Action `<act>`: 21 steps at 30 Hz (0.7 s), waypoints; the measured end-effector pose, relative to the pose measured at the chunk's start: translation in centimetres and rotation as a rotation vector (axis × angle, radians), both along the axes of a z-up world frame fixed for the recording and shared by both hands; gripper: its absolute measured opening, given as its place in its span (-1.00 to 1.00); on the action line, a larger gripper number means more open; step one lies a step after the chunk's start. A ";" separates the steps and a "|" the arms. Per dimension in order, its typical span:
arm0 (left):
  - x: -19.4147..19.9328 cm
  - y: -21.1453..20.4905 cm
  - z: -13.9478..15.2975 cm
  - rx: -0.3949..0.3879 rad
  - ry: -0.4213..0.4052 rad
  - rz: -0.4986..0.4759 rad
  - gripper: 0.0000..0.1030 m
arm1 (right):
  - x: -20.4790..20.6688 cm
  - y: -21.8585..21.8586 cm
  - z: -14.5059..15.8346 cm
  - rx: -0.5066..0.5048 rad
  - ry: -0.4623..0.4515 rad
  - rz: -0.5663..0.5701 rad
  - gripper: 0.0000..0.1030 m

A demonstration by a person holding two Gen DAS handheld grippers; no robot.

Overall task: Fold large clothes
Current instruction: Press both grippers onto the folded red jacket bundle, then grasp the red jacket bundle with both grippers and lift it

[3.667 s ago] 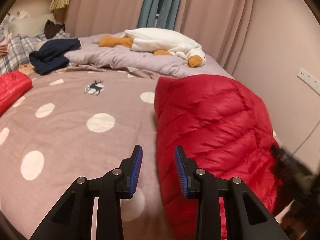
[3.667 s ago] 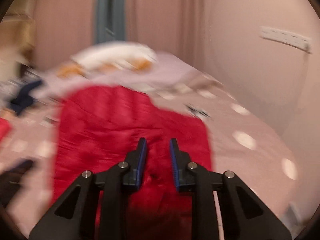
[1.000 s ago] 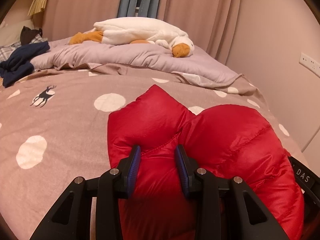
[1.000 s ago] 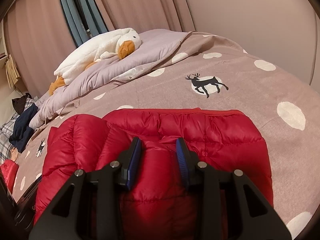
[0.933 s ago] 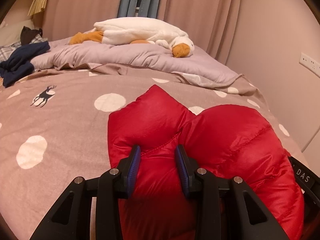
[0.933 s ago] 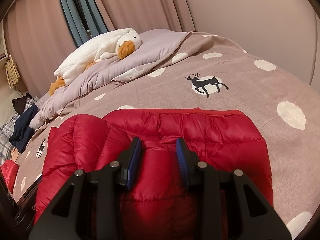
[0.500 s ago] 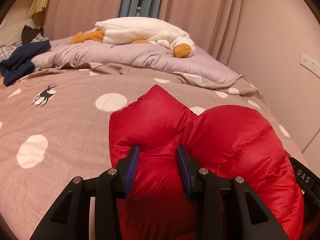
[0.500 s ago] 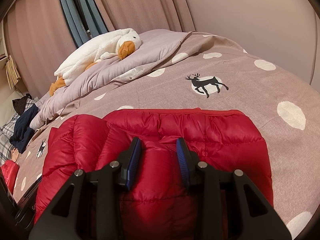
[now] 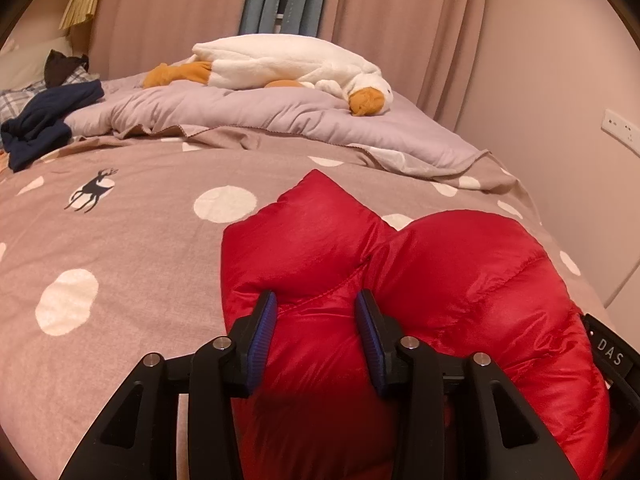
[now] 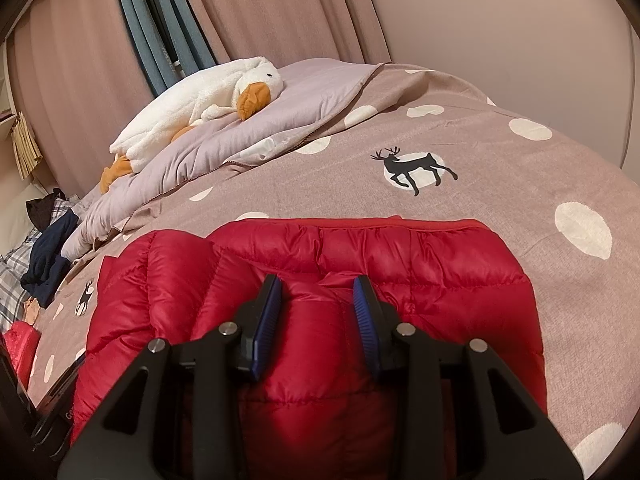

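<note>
A red down jacket (image 9: 460, 280) lies bunched into a thick puffy fold on the dotted bed cover (image 9: 120, 240). My left gripper (image 9: 316, 312) is at its left end with a bulging fold between the blue pads. The fabric touches both pads while the jaws are opening. In the right wrist view the same jacket (image 10: 420, 264) spreads wide, its straight hem on the far side. My right gripper (image 10: 318, 300) is shut on a padded ridge near the jacket's middle. Both grippers point down at the bed.
A white goose plush (image 9: 288, 64) rests on a lilac quilt (image 9: 280, 116) at the head of the bed. A navy garment (image 9: 44, 120) lies at the far left, and another red item (image 10: 22, 344) at the left edge. A wall with a socket (image 9: 620, 132) borders the right side.
A few seconds ago both grippers were empty above the flatter jacket; now each has a fold between its pads. Over the last second the left jaws spread slightly; nothing else moved.
</note>
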State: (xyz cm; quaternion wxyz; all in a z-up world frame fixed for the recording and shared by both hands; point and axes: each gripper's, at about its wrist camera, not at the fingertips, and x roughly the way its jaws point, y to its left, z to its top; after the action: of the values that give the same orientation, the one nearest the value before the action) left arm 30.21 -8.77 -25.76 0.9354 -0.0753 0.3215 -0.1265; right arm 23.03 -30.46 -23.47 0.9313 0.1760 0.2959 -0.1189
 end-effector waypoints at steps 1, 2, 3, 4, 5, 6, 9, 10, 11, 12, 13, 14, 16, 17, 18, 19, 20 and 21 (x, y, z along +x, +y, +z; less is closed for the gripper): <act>0.0 0.0 0.0 -0.001 0.000 0.000 -0.20 | 0.0 0.0 0.0 0.002 -0.001 0.000 -0.27; 0.0 0.1 0.0 0.000 0.000 0.000 -0.19 | 0.0 0.0 0.0 0.003 -0.002 0.001 -0.26; 0.0 0.1 0.0 -0.001 0.000 0.001 -0.19 | 0.0 0.0 0.0 0.005 -0.002 0.001 -0.26; 0.0 0.2 0.0 -0.004 -0.002 0.000 -0.19 | 0.0 0.0 0.0 0.006 -0.002 0.001 -0.25; -0.1 0.3 0.0 -0.008 -0.005 0.000 -0.19 | -0.1 0.0 0.0 0.005 -0.003 0.001 -0.24; -0.2 0.4 0.1 -0.017 -0.011 -0.002 -0.16 | -0.1 0.0 0.1 0.003 -0.007 0.001 -0.22; -0.7 1.4 0.2 -0.038 -0.022 0.019 0.17 | -0.8 -0.1 0.6 0.019 -0.033 0.009 -0.02; -0.8 2.0 0.3 -0.050 -0.021 0.034 0.25 | -1.2 -0.1 0.9 0.025 -0.042 0.010 0.06; -1.0 2.6 0.5 -0.068 -0.017 0.042 0.29 | -1.4 -0.1 1.2 0.026 -0.044 0.009 0.31; -1.2 3.2 0.8 -0.094 -0.015 0.033 0.29 | -1.8 -0.1 1.6 0.023 -0.042 -0.004 0.66; -1.4 3.8 1.3 -0.134 -0.008 0.011 0.29 | -2.4 -0.2 2.0 0.026 -0.036 -0.021 0.77; -1.5 4.4 1.7 -0.175 0.007 -0.006 0.29 | -2.9 -0.3 2.4 0.035 -0.043 -0.022 0.81; -2.2 5.9 2.9 -0.297 0.039 -0.045 0.37 | -4.5 -0.5 3.5 0.101 -0.085 0.017 0.82; -2.7 6.5 3.4 -0.349 0.049 -0.057 0.53 | -5.2 -0.6 4.0 0.134 -0.105 0.039 0.90; -3.4 7.1 4.2 -0.400 0.053 -0.075 0.70 | -5.9 -0.6 4.5 0.153 -0.119 0.057 0.98; -4.1 7.4 4.9 -0.415 0.043 -0.095 0.77 | -6.6 -0.4 5.2 0.154 -0.129 0.077 1.00; -4.9 7.6 5.8 -0.420 0.024 -0.125 0.85 | -7.4 -0.1 5.9 0.134 -0.133 0.098 0.99; -5.5 7.7 6.4 -0.427 0.011 -0.152 0.90 | -8.0 0.1 6.3 0.117 -0.135 0.109 0.99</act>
State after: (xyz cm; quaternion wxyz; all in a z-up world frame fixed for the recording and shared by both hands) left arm 24.67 -1.04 -19.36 0.8844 -0.2476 0.2971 -0.2614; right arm 15.08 -30.34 -17.14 0.9423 0.2214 0.2482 -0.0385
